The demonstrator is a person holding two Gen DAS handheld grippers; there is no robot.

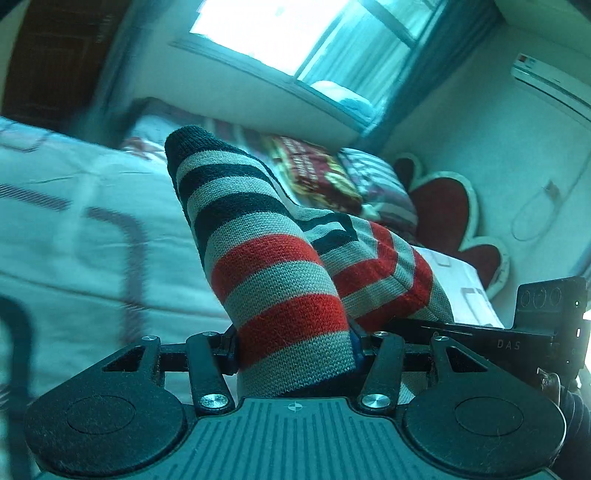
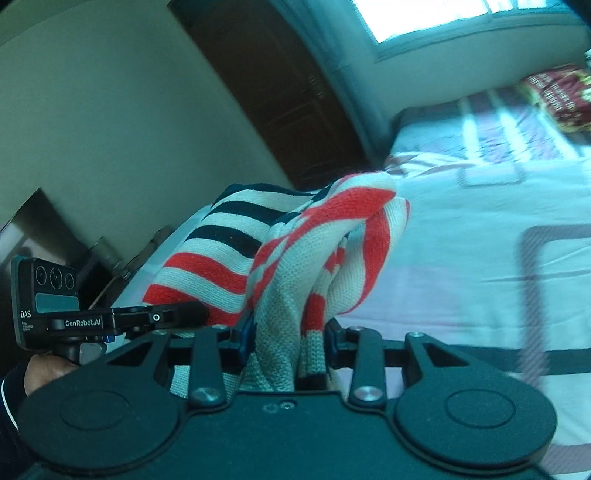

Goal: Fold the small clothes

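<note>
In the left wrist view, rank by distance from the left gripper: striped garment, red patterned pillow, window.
1. Striped garment: clamped in the left gripper, rising just ahead of it.
2. Red patterned pillow: on the bed behind the garment, centre-right.
3. Window: on the far wall, top of view.

A patterned bed (image 1: 74, 229) holds a red cushion (image 1: 314, 173) below a bright window (image 1: 295, 33).
</note>
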